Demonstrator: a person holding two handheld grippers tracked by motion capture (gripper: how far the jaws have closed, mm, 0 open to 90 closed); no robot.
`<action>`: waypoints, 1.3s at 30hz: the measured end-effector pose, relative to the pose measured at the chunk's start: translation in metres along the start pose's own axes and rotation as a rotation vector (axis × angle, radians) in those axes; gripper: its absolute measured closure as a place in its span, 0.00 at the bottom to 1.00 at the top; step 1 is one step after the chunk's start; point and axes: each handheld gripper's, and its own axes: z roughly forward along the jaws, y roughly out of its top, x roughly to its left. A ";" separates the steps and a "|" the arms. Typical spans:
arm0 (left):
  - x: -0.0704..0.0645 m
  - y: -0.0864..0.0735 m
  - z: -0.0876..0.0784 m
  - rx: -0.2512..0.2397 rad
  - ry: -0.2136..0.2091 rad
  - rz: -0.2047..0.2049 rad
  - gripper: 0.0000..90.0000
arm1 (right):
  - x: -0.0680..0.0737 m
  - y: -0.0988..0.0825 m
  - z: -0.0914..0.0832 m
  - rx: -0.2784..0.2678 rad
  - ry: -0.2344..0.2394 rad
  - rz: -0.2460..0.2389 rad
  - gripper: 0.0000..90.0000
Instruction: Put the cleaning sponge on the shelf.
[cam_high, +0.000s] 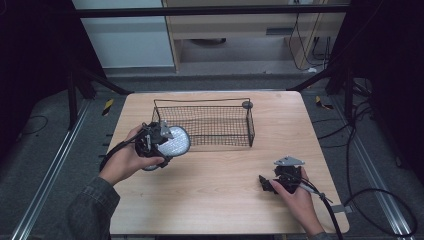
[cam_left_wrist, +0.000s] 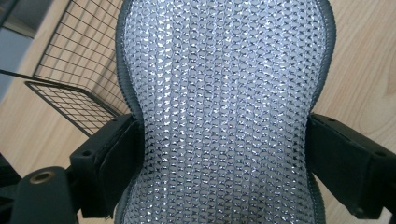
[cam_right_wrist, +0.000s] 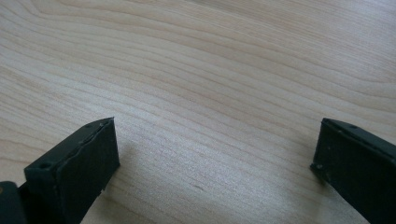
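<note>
The mesh pad (cam_left_wrist: 224, 112) is cut off top and bottom, and the wire basket (cam_left_wrist: 70, 70) beside it is clipped at the left edge.

In my left gripper (cam_high: 161, 134) I hold a silver mesh pad (cam_high: 174, 141), oval w/ a grey bound edge, pinched at its waist so the sides bow in. Its weave is shiny, chain-like. It sits lifted over the table's left side, just beside the wire basket (cam_high: 210, 125), at the basket's near-left corner.
</note>
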 end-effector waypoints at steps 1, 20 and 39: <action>0.001 0.001 -0.001 -0.002 0.005 0.001 0.13 | 0.000 0.000 0.000 0.000 0.000 0.000 0.00; 0.016 0.014 -0.007 -0.009 0.039 0.013 0.14 | 0.000 0.000 0.000 0.000 0.000 -0.003 0.00; 0.036 0.022 -0.002 -0.019 0.073 0.040 0.14 | 0.000 0.000 0.000 0.000 0.001 -0.002 0.00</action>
